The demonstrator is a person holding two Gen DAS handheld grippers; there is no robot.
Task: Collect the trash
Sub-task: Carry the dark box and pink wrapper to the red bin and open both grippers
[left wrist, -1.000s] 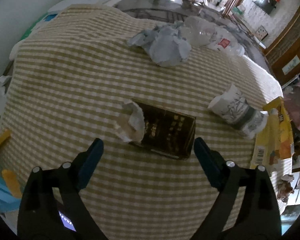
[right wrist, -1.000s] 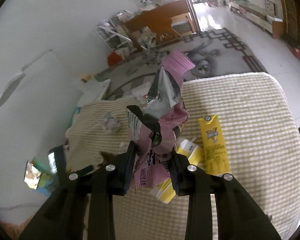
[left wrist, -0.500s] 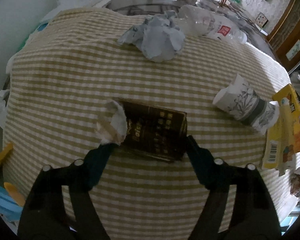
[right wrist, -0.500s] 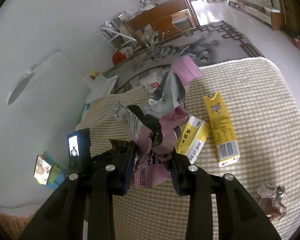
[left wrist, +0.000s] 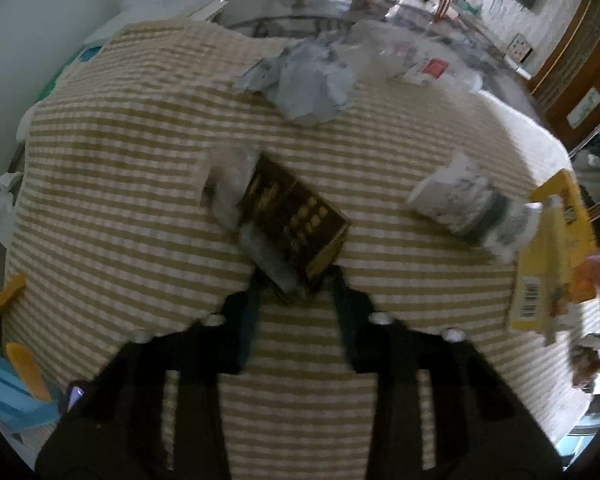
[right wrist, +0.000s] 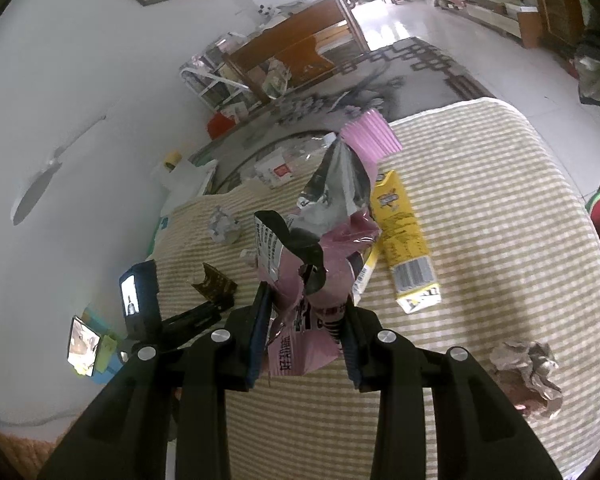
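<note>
Two tools, both loaded. Left tool (left wrist: 296,284) pinches the near corner of a dark brown carton (left wrist: 296,216), tilted up off the checked counter (left wrist: 120,200), likely for lifting. Right tool (right wrist: 304,312) is clamped on a crumpled pink snack bag (right wrist: 320,280), held upright above the yellow carton (right wrist: 404,240) just ahead.

Both wrist views above shared tablecloth (left wrist: 140,152)
</note>
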